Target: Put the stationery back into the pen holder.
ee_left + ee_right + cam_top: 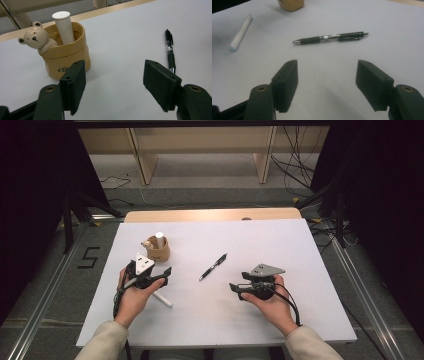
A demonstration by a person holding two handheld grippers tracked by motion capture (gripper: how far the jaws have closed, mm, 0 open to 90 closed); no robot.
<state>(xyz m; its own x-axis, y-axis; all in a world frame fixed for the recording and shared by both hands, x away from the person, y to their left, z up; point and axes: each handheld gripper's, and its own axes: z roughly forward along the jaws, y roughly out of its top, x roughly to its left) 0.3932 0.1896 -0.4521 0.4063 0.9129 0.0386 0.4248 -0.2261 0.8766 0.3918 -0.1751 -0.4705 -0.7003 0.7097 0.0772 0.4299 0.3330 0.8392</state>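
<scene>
The pen [213, 267] lies flat on the white table sheet [280, 250], near its middle and between your two hands, its tip end toward you and to the left in the high view. In the right gripper view the pen [330, 38] lies crosswise just ahead of the jaws, silver tip at the left, clip end at the right. In the left gripper view the pen [170, 51] lies beyond the right-hand jaw, well clear of it.

Your right gripper [235, 288] rests low over the sheet to the right of the pen, aimed toward it; its jaws stand spread with only bare sheet between them. Your left gripper [164, 274] sits left of the pen, jaws likewise spread and pinching nothing.

The tan cup [159, 251] stands upright at the far left, just beyond your left gripper. A small bear figure [35, 37] leans over its rim, and a white tube [64, 26] stands inside it, sticking up above the rim. The cup's left-hand side lies just behind the left-hand jaw in the left gripper view.

A white marker [162, 300] lies flat on the sheet beside your left hand [135, 297]; in the right gripper view it [240, 32] lies left of the pen, apart from it.
</scene>
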